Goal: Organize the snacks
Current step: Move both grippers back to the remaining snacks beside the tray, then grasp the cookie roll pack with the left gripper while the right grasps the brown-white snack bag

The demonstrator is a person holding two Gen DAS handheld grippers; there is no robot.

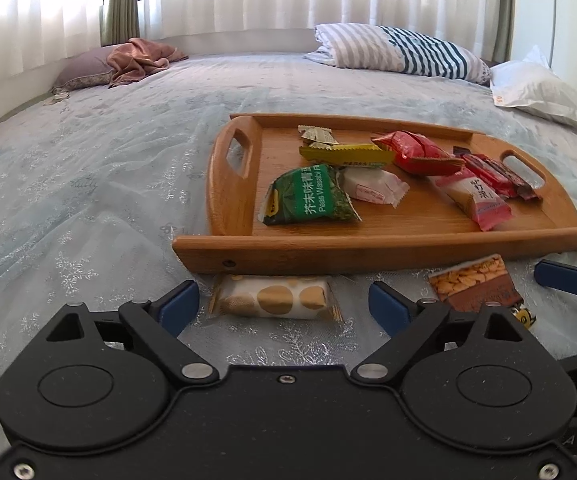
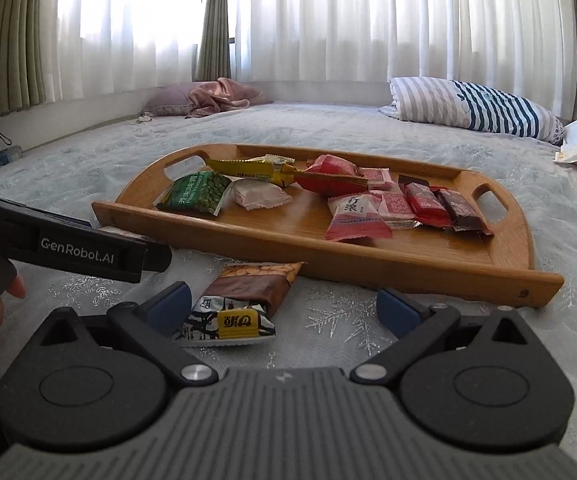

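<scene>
- Wooden tray point(image 1: 384, 248): on the bedspread point(image 1: 88, 200), holding a green pea packet point(image 1: 312, 196), yellow bar point(image 1: 344, 155), red and pink wrappers.
- White biscuit packet point(image 1: 274, 297): on the bedspread, just in front of the tray.
- Left gripper point(image 1: 284, 306): jaws wide apart either side of the biscuit packet, pads not touching it.
- Brown peanut packet point(image 2: 244, 300): on the bedspread near the tray.
- Right gripper point(image 2: 284, 312): jaws spread around the peanut packet, gripping nothing.

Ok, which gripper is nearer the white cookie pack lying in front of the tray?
Left. The left gripper is open with the white cookie pack between its fingers; the right gripper sits off to the side, over the brown snack pack.
</scene>
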